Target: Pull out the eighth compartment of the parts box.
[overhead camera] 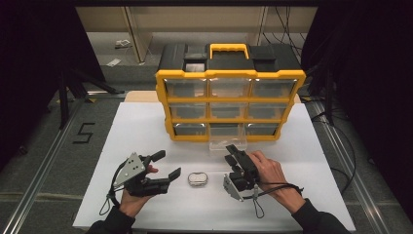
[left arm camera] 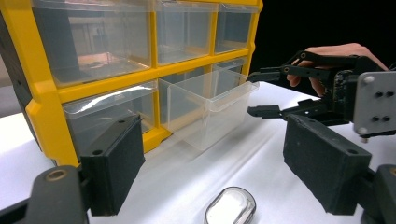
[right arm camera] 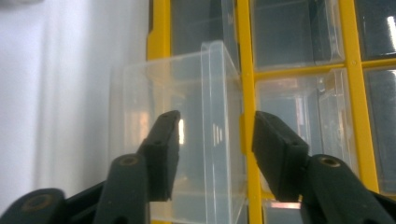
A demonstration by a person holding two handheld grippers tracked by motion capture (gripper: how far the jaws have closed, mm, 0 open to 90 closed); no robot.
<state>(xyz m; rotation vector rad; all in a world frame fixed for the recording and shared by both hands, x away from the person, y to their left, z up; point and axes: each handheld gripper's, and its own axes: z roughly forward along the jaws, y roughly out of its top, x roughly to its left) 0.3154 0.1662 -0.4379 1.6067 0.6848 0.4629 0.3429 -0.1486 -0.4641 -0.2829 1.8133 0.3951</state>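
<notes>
My right gripper [right arm camera: 212, 154] hung open just short of the pulled-out drawer [right arm camera: 187, 130]; I feared bumping it sideways.

We see the drawer cabinet [overhead camera: 230, 105] standing upright at the far middle of the table [overhead camera: 141, 126], its drawer fronts facing us. The bottom middle drawer [overhead camera: 228, 142] sticks out toward us over the table. Nearer to us, in front of the cabinet and a little left of that drawer, a small tin [overhead camera: 197, 179] lies on the table. The left gripper [overhead camera: 165, 165] sits left of the tin, the right gripper [overhead camera: 233, 150] right of it, just before the drawer.
</notes>
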